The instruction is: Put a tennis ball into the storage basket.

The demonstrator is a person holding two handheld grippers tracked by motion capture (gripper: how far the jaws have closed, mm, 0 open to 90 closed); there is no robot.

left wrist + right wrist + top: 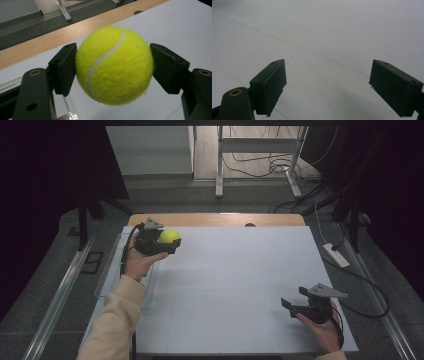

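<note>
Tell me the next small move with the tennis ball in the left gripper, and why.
Probably carry the tennis ball inward over the white table and lower it. The left gripper pinches it between both jaws, lifted near the table's far left corner, while the right gripper waits open and empty.

One tennis ball [169, 236] is here, yellow with a white seam, near the far left corner of the white table [235, 285]. Two grippers work over that table: the left gripper [167, 241] at the ball and the right gripper [290, 303] near the table's near right corner. Two hands hold them. One clear tray [107, 270] lies along the table's left edge.
</note>
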